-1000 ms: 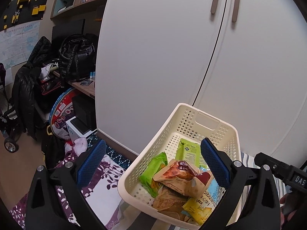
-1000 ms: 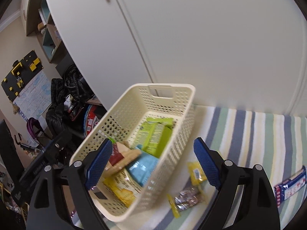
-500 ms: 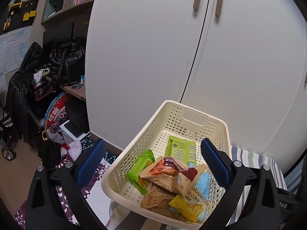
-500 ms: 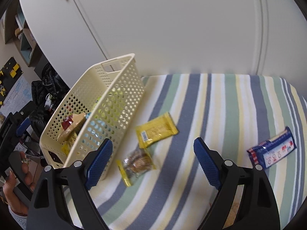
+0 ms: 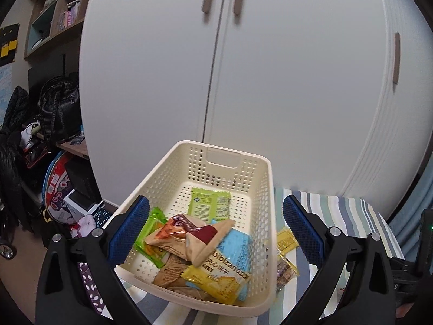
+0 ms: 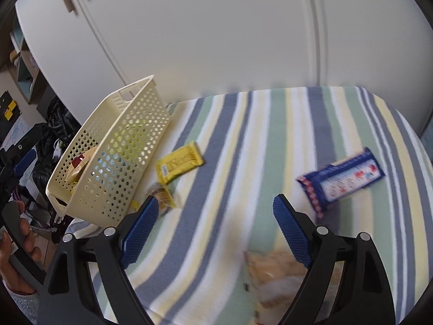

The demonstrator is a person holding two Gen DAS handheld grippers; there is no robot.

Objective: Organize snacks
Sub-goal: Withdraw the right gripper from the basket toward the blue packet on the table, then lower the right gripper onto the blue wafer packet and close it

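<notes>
Snack basket on striped cover, both tools empty

The cream basket (image 5: pixel 266 189) sits at the left edge of the striped cover (image 6: pixel 243 140), holding several snack packets (image 5: pixel 208 243). Just right of it lie a yellow packet (image 6: pixel 180 165) and a brownish packet (image 6: pixel 162 199), the second partly hidden behind the right tool (image 6: pixel 213 223). A blue packet (image 6: pixel 342 181) lies well apart to the right; a blurred orange bag (image 6: pixel 273 279) is nearest. The left tool (image 5: pixel 215 233) hangs over the basket's near end. Both tools have their pads apart, gripping nothing. White cupboard doors (image 5: pixel 270 81) stand behind; bags and clutter (image 5: pixel 56 108) fill the far left.
</notes>
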